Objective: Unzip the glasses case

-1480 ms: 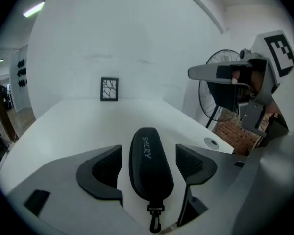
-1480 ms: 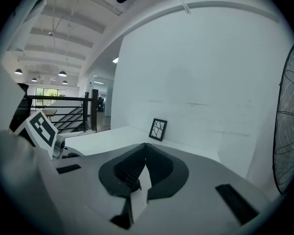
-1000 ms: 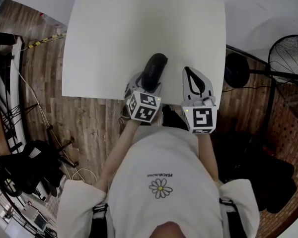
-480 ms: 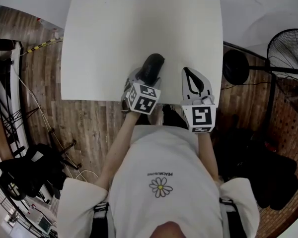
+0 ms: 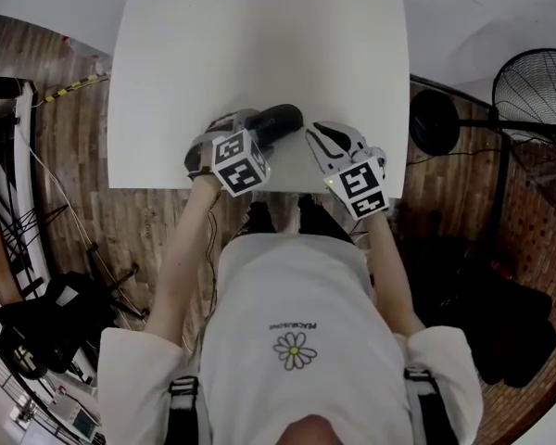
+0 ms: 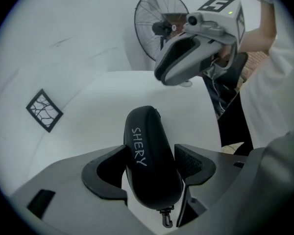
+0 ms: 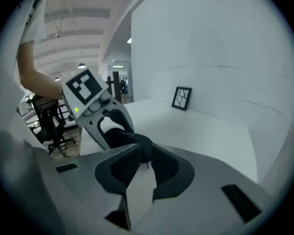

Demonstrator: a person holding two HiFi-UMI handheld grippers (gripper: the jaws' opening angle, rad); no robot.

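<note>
White table [image 5: 259, 54]; black oval glasses case [image 6: 149, 155]

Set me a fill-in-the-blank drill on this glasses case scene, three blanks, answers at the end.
The glasses case clamped in the left gripper bears the word ____. The table top's colour is ____. In the left gripper view, a round ____ stands behind the right gripper.
Missing words: SHERY; white; fan.
</note>
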